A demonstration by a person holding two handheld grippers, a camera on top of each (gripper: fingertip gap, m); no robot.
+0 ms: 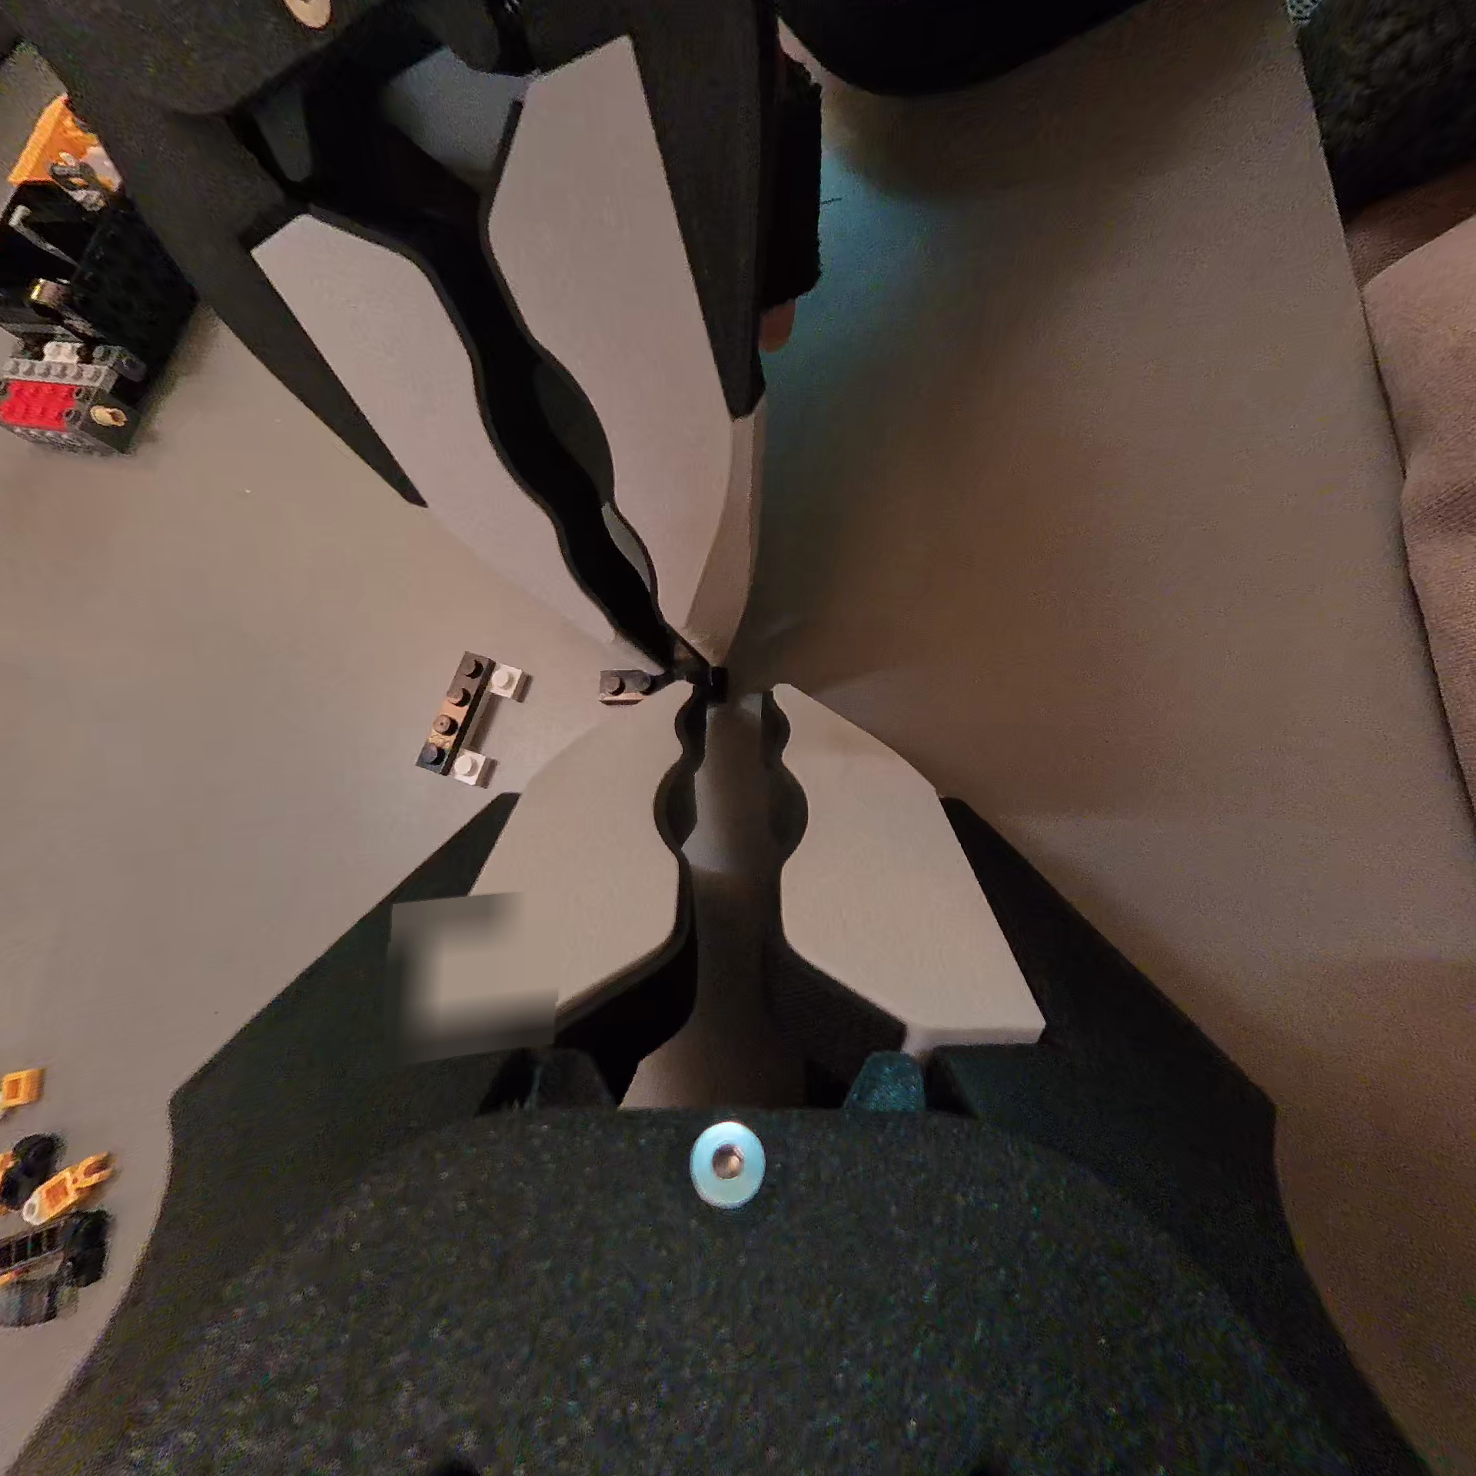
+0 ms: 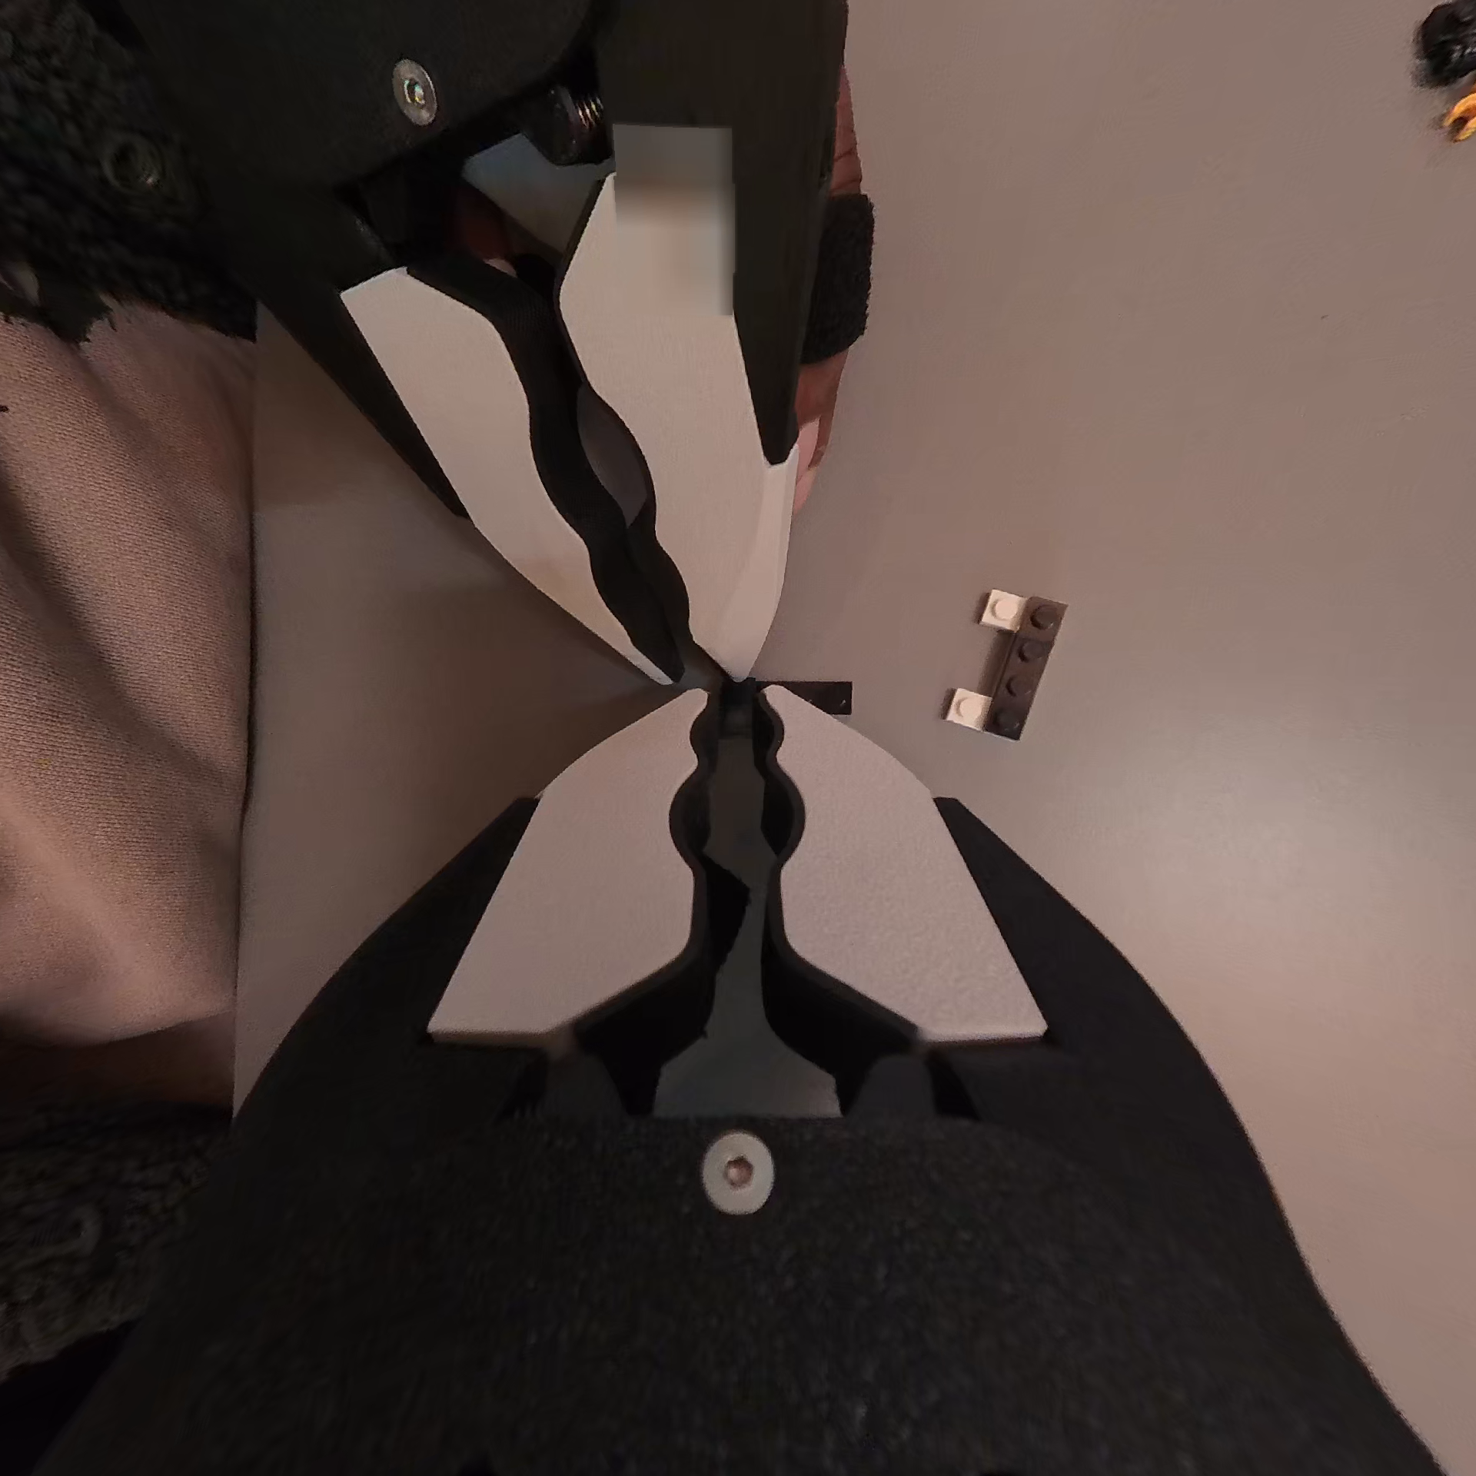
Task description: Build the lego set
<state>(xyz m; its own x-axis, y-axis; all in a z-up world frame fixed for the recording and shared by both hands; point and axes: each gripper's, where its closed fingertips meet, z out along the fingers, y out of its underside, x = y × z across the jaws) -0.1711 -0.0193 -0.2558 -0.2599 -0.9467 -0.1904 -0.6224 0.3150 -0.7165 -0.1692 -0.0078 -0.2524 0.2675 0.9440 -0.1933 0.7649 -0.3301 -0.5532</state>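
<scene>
each claw has a grainy black body with one silver washered screw in its middle, and two black arms faced with pale grey-white plates whose inner edges run wavy and black-lined: left claw, right claw. a black fuzzy sleeve shows behind the far claw.

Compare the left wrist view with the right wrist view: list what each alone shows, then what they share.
Left wrist view only: a partly built black, red and orange lego model at the upper left edge.

Right wrist view only: beige fabric along the left edge.

Both: the black four-stud plate with two white plates on the grey table, and both grippers' tips meeting on a small black piece.
</scene>
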